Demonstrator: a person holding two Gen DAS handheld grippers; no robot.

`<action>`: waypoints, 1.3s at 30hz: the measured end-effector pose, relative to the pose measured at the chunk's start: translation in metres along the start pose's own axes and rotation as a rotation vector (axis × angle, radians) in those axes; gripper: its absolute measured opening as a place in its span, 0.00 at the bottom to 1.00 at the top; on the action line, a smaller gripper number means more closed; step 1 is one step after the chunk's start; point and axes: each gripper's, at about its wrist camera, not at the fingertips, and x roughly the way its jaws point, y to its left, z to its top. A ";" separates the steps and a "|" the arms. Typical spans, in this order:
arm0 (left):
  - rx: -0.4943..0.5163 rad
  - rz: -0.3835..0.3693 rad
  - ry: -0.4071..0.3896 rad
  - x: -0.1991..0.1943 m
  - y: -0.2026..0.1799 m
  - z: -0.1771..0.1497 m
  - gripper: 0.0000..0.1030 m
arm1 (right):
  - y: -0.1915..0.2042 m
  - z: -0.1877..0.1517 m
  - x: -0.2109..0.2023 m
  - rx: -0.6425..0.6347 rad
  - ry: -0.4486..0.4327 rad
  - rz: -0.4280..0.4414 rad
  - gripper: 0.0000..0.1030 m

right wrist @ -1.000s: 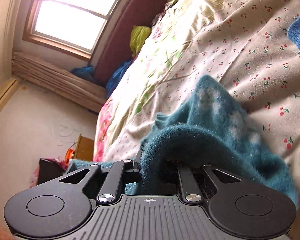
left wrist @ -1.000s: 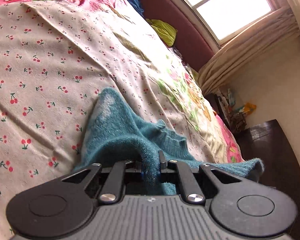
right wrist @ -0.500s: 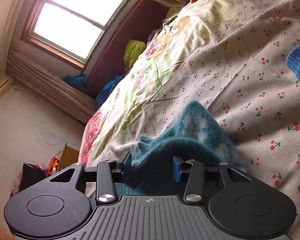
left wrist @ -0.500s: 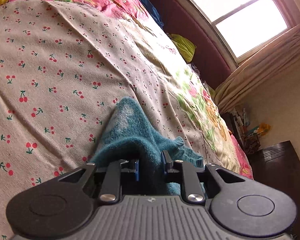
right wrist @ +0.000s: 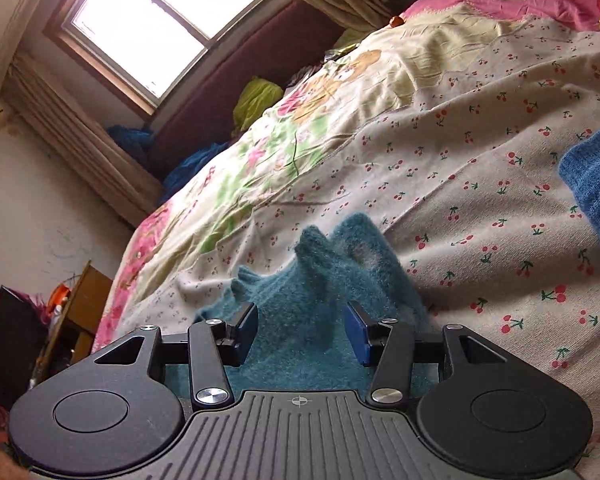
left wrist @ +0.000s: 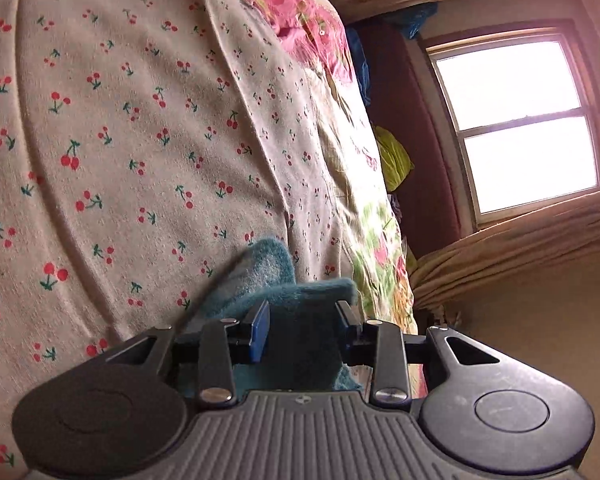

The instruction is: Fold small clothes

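Left tool [left wrist: 303, 330]: jaws opening, a fold of teal fuzzy knit garment [left wrist: 300, 332] between them; pads no longer pinching it as far as can be told, the cloth slack between the blue pads [left wrist: 260, 330]. Garment bunched directly ahead of and under the tool, lying on the cherry-print bedsheet [left wrist: 140, 140].

Right tool [right wrist: 302, 334]: jaws opening, standing wide, the same teal fuzzy knit garment [right wrist: 328, 276] lying between and beyond them, a gap visible between each pad and the cloth. Garment humped up just ahead of the tool, resting on the cherry-print bedsheet [right wrist: 480, 208]. Further ahead and to the right of the tool, a blue knit piece [right wrist: 596, 188] on the sheet, well apart from the teal one. Beyond, floral bedding [right wrist: 280, 140]; past the bed's far edge, a window [right wrist: 168, 20].
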 end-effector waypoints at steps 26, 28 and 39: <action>0.911 0.326 -0.089 0.029 -0.049 -0.082 0.48 | 0.007 0.005 0.041 -0.424 0.030 -0.265 0.10; 0.901 0.333 -0.095 0.033 -0.043 -0.079 0.47 | 0.006 0.000 0.042 -0.421 0.039 -0.269 0.10; 0.839 0.378 -0.171 -0.002 -0.032 -0.068 0.47 | 0.048 -0.004 -0.004 -0.514 -0.115 -0.235 0.22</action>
